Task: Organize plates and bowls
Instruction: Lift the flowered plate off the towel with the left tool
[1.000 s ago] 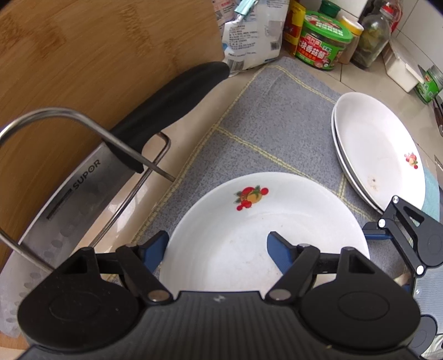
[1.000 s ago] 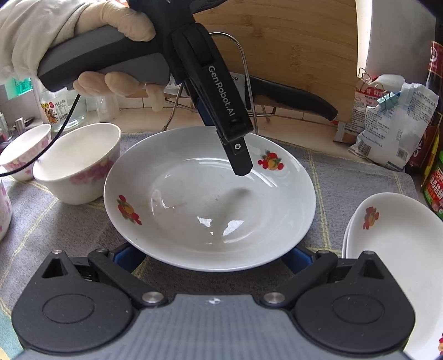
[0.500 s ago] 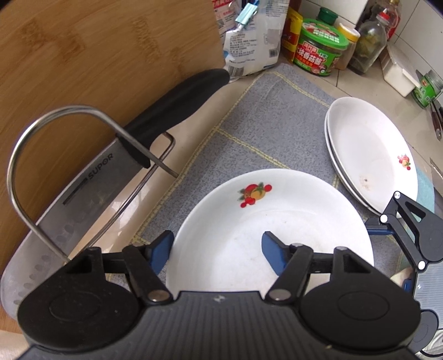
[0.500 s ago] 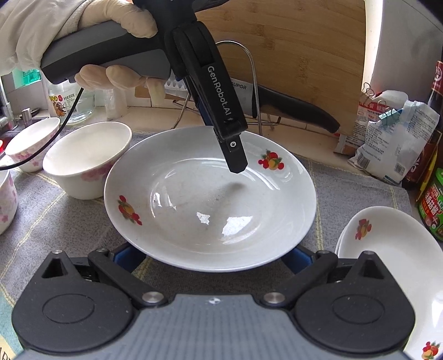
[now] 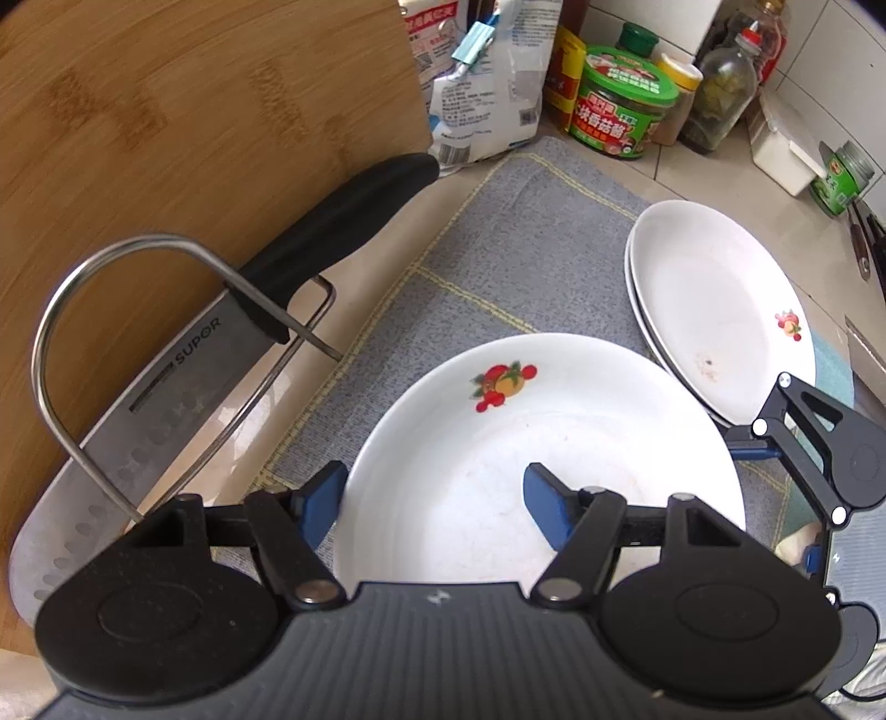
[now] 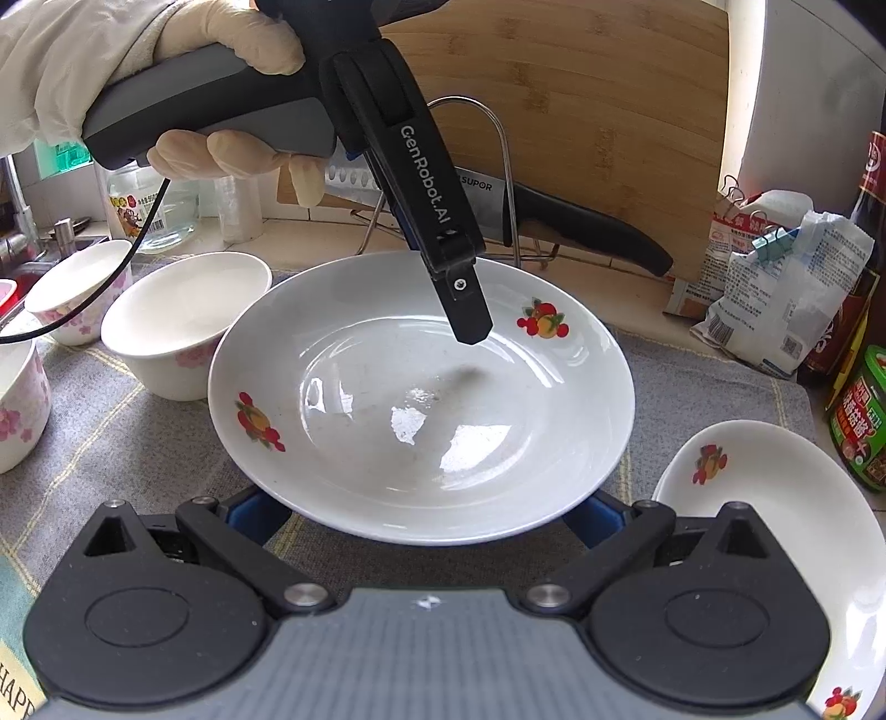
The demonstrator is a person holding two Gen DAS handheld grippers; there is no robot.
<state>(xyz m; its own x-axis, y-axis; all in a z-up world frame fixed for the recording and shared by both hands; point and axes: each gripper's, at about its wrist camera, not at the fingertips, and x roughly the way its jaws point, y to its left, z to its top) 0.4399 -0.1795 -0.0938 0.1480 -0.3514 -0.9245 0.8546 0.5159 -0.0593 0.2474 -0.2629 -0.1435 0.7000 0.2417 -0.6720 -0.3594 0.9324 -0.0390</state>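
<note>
A white deep plate [image 5: 498, 471] with fruit motifs hangs just above the grey cloth [image 5: 526, 249]. My left gripper [image 5: 434, 504] is shut on its rim, with one blue pad outside the edge and the other inside the bowl of the plate. In the right wrist view the plate [image 6: 387, 415] fills the middle, and the left gripper's inner finger [image 6: 468, 315] reaches down over its far rim. My right gripper [image 6: 429, 509] stands open, its fingertips hidden under the plate's near rim. Two more plates [image 5: 714, 310] lie stacked to the right.
Three white bowls with pink flowers [image 6: 183, 315] stand left of the plate. A cleaver [image 5: 166, 387] rests in a wire rack [image 5: 111, 266] against an upright wooden board [image 5: 166, 111]. Jars [image 5: 626, 105], bottles and bags line the back. A gloved hand [image 6: 221, 33] holds the left gripper.
The left jaws have drawn in onto the plate's rim. The cloth, the cleaver and the stacked plates now look a little farther off, while the plate keeps its size between the fingers.
</note>
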